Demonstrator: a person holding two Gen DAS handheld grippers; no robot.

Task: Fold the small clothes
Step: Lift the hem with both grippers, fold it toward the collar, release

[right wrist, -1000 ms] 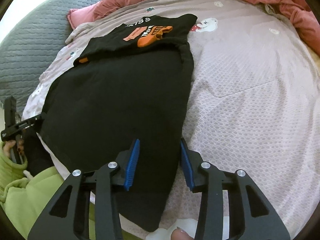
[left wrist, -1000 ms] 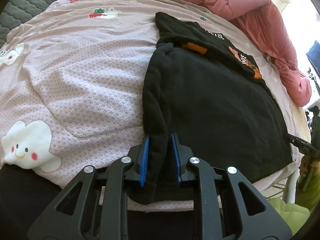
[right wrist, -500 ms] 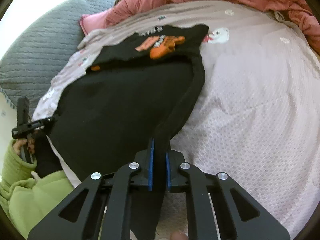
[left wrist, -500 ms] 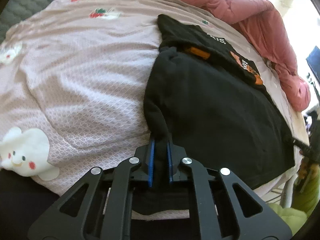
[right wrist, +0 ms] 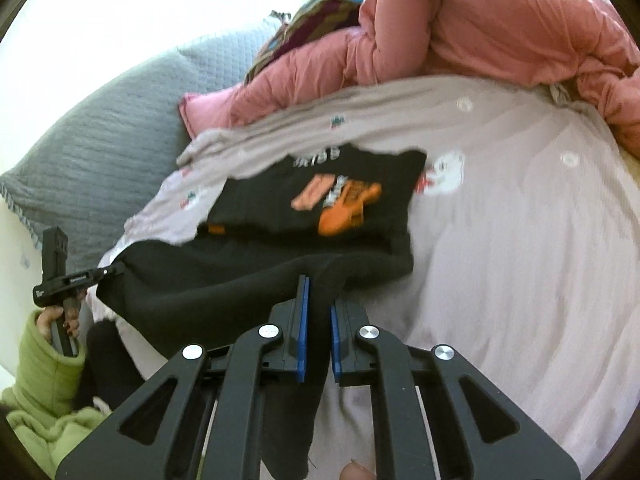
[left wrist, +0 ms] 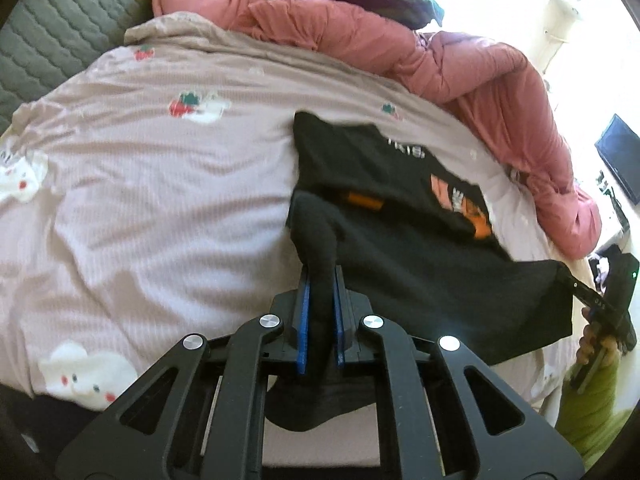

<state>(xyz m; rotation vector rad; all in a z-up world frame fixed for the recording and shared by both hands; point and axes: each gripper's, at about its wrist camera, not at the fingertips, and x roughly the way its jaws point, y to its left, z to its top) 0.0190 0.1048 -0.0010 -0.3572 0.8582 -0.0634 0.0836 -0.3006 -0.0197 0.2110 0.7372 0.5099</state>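
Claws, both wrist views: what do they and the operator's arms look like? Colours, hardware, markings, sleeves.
Both alike: the left claw and right claw have matte black linkage arms with triangular cutouts, round silver pivot bolts and blue finger pads. From the side, the black body has small white lettering, too small to read. No cables visible. The hand has dark nail polish and a lime-green fleecy sleeve.

1.0 s ago: both tongs open astride shirt hem. Now left tongs [left wrist: 319, 316] and right tongs [right wrist: 317, 328] clamped on black shirt [left wrist: 420, 280]; hem lifted off bed [left wrist: 140, 208], pulled toward frame center, lower half raised into a taut fold; frames motion-blurred.
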